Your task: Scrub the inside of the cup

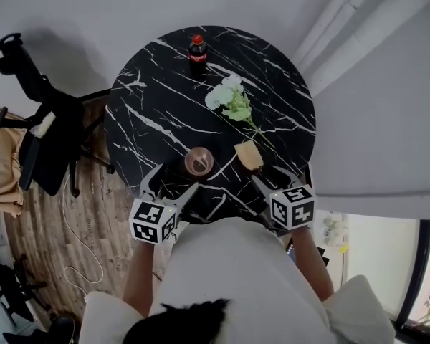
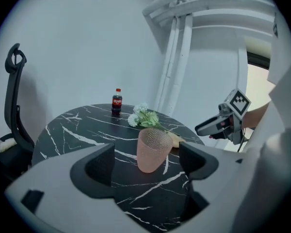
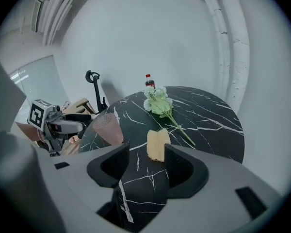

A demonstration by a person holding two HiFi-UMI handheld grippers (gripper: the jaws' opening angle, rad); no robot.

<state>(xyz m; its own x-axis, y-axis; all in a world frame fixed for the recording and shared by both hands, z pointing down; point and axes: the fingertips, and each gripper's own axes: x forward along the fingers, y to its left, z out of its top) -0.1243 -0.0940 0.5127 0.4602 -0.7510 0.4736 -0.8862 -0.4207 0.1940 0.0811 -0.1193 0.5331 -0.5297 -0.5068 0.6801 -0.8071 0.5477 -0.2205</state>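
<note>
A pink textured cup (image 1: 198,161) stands upright near the front edge of the round black marble table (image 1: 150,113). A yellow sponge (image 1: 249,155) lies just to its right. My left gripper (image 1: 169,182) is open and empty, a short way in front of the cup (image 2: 152,149), which shows between its jaws without touching them. Open and empty too, my right gripper (image 1: 274,179) sits just short of the sponge (image 3: 157,144). In the right gripper view the cup (image 3: 107,128) stands left of the sponge.
White flowers on a green stem (image 1: 231,100) lie mid-table, and a small cola bottle (image 1: 196,49) stands at the far edge. A black office chair (image 1: 39,124) is left of the table on the wooden floor. White pipes (image 1: 344,20) run along the wall at right.
</note>
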